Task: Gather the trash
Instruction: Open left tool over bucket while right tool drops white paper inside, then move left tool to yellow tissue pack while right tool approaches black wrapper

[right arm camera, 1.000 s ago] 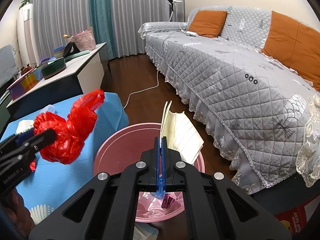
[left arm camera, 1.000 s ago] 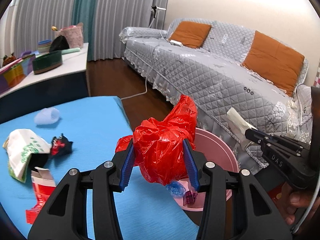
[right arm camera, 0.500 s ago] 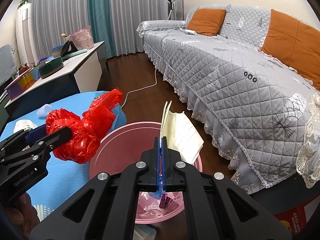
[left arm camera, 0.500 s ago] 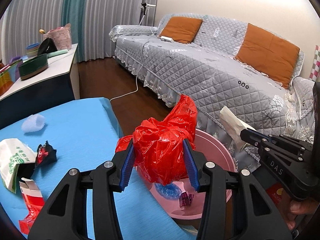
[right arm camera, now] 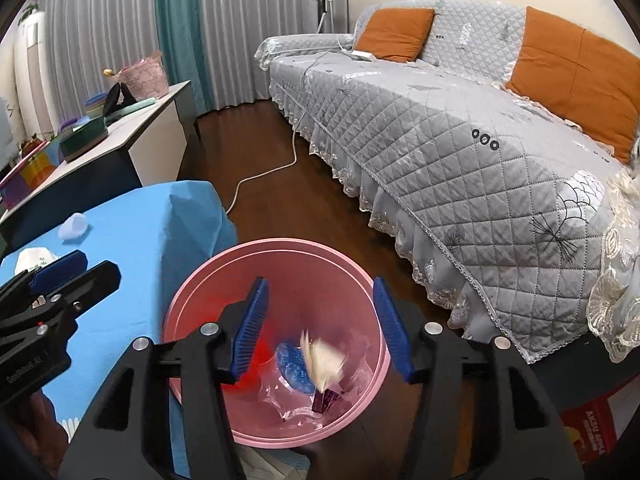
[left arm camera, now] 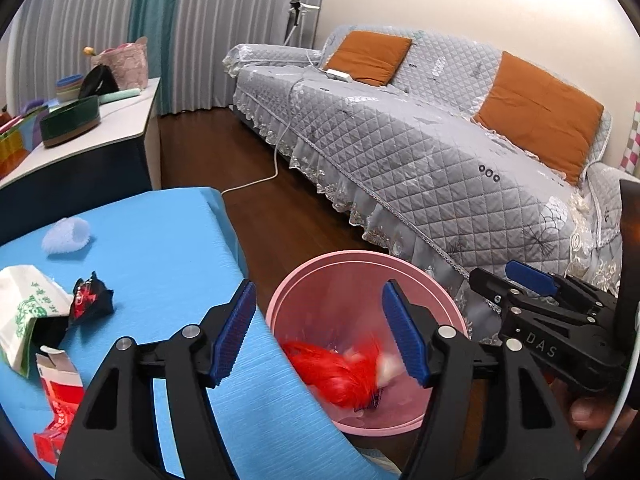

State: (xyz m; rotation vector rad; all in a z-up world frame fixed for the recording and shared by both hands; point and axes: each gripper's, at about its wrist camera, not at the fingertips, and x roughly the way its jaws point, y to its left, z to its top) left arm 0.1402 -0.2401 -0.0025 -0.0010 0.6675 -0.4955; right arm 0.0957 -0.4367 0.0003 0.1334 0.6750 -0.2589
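A long grey quilted sofa (left arm camera: 420,148) with orange cushions (left arm camera: 536,108) fills the right of the room, a white cable (right arm camera: 272,172) trailing across the dark wood floor (left arm camera: 280,216) in front of it. Left of that stands the worktop (left arm camera: 160,240) under a blue cloth, and just beside its edge, down on the floor, sits a pink bin (right arm camera: 276,264).

Both tongs hang above the bin with jaws apart and nothing between them – each pair has just been opening. Seen through the left tongs (left arm camera: 320,336), a red plastic bag (left arm camera: 336,372) is blurred inside the bin; seen through the right tongs (right arm camera: 320,328), a pale wad of paper (right arm camera: 324,360) is blurred there too, above a blue wrapper (right arm camera: 294,364) and clear film at the bottom.

On the worktop lie more scraps – a white bag with green print (left arm camera: 28,312), a torn red carton (left arm camera: 56,404), a black and red wrapper (left arm camera: 90,300) and a small pale blue cup (left arm camera: 66,234) on its side, well apart from the bin
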